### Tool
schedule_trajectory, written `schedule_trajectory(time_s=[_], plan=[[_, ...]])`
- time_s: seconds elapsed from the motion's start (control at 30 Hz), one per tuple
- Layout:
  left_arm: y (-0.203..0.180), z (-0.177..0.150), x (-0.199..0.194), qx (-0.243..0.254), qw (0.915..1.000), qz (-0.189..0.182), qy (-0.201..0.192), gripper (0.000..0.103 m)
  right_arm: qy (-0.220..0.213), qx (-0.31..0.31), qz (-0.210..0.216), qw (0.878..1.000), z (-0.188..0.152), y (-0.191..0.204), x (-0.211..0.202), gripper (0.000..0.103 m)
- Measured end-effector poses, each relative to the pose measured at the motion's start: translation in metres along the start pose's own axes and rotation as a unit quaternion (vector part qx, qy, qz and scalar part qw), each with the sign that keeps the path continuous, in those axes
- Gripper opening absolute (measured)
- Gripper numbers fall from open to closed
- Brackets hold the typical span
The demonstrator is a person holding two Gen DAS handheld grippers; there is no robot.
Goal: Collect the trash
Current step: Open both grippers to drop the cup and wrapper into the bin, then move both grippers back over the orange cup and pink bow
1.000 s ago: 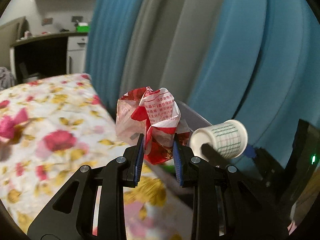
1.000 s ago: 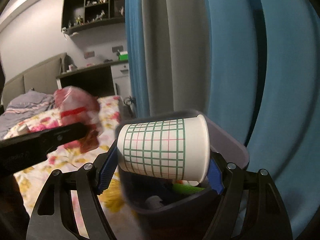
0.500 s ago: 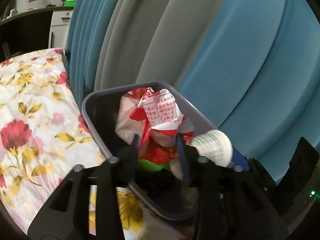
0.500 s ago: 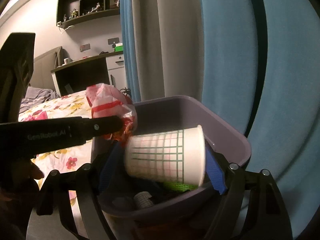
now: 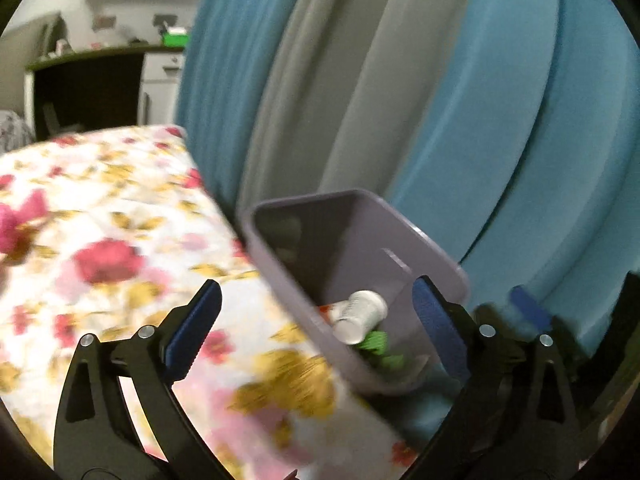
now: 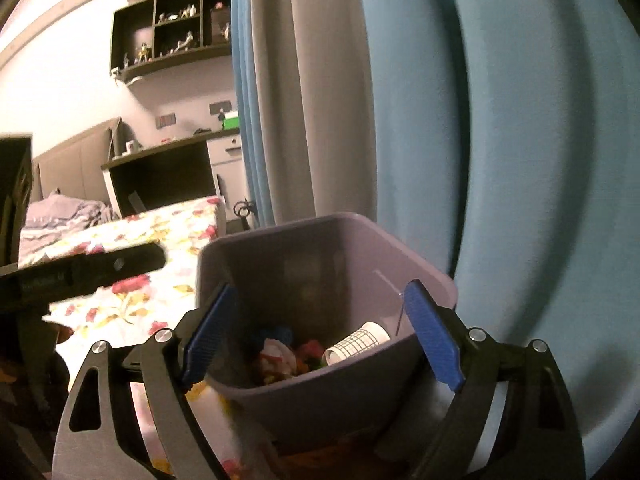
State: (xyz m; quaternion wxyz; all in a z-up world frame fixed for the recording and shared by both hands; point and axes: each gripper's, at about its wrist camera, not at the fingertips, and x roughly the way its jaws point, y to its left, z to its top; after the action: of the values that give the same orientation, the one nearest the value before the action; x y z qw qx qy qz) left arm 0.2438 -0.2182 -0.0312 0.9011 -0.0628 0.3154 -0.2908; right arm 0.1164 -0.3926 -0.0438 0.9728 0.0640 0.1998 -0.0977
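Observation:
A purple bin [image 5: 360,240] stands between the bed and the curtain. The white grid-patterned paper cup [image 5: 360,316] lies on its side inside it, next to a green scrap [image 5: 376,344]. In the right wrist view the cup [image 6: 356,344] rests by the crumpled red and white wrapper [image 6: 276,356] on the floor of the bin [image 6: 320,264]. My left gripper [image 5: 316,292] hovers over the bin's near edge with its jaws opening and nothing between them. My right gripper [image 6: 320,290] is above the bin's near rim, jaws opening, nothing held. The left gripper's finger [image 6: 100,268] reaches in from the left.
A bed with a floral sheet [image 5: 100,240] lies left of the bin. Blue and grey curtains [image 5: 480,120] hang right behind it. A dark desk [image 6: 160,176] and a wall shelf [image 6: 172,40] stand at the far end of the room.
Both grippers opened. The wrapper dropped from the left one and the cup from the right one, and both now lie in the bin. The left gripper drew back from the bin.

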Motion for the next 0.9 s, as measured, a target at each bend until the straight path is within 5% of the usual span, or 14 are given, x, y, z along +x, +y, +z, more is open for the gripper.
schedule_trajectory(time_s=[0.23,0.4,0.9], plan=[[0.034,-0.023,-0.054,0.009,0.9960,0.087,-0.017,0.095,-0.016,0.025,0.020,0.999,0.008,0.015,-0.027,0.087],[0.071,-0.038,-0.104,0.005,0.9857,0.164,-0.039,0.095,-0.023,0.019,0.045,0.999,0.011,0.047,-0.038,0.087],[0.183,-0.061,-0.185,-0.066,0.9571,0.275,-0.064,0.095,-0.002,-0.012,0.113,0.994,0.007,0.147,-0.028,0.087]])
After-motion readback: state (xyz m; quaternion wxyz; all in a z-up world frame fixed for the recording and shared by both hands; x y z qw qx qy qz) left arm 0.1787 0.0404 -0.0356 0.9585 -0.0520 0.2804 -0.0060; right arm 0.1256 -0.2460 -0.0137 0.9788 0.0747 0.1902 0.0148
